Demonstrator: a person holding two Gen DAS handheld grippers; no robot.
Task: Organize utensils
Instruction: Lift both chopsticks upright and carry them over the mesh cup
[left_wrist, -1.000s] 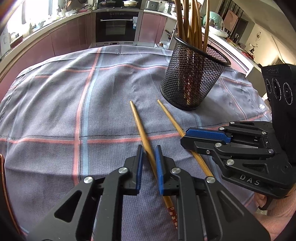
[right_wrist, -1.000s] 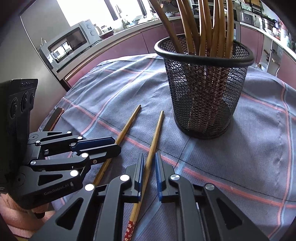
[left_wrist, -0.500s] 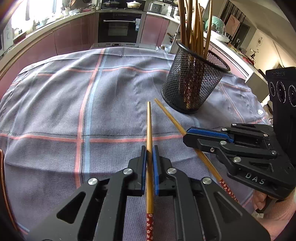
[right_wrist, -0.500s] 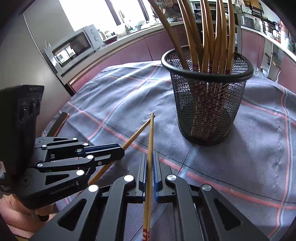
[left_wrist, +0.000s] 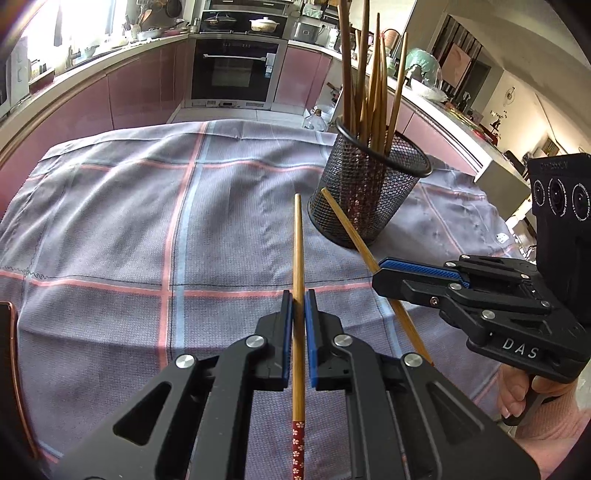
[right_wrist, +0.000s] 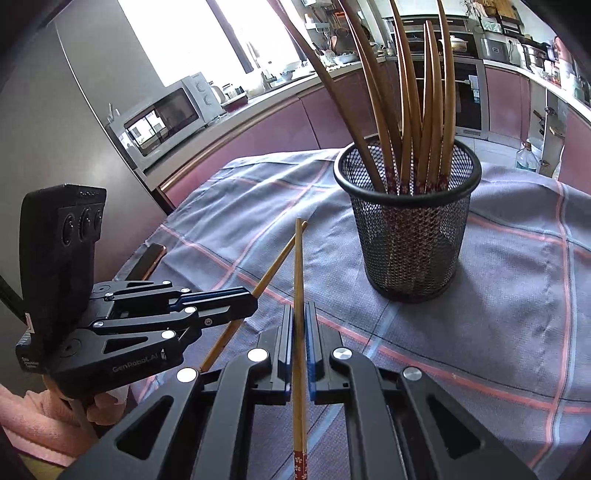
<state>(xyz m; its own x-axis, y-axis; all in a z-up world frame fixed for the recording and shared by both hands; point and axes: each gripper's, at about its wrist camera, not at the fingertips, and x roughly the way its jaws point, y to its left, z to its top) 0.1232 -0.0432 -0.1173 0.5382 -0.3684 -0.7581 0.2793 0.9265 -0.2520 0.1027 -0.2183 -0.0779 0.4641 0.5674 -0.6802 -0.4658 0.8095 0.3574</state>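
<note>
Each gripper holds one bamboo chopstick with a red flowered end. My left gripper (left_wrist: 298, 295) is shut on a chopstick (left_wrist: 298, 251) that points up toward the black mesh cup (left_wrist: 369, 195), lifted off the cloth. My right gripper (right_wrist: 299, 310) is shut on the other chopstick (right_wrist: 298, 266), its tip near the mesh cup (right_wrist: 410, 229). The cup stands upright with several chopsticks in it. In the left wrist view the right gripper (left_wrist: 384, 267) and its chopstick (left_wrist: 354, 240) sit to the right. In the right wrist view the left gripper (right_wrist: 251, 301) sits to the left with its chopstick (right_wrist: 277, 260).
A grey checked cloth (left_wrist: 110, 229) with pink and blue stripes covers the round table. A dark phone-like slab (right_wrist: 147, 258) lies at the table's left edge. Kitchen counters, an oven (left_wrist: 236, 74) and a microwave (right_wrist: 166, 114) lie beyond. A hand (left_wrist: 517, 391) holds the right gripper's handle.
Both grippers closed on the chopsticks that lay on the cloth and lifted them. The chopsticks now point forward along the fingers, and the cup looks farther off.
</note>
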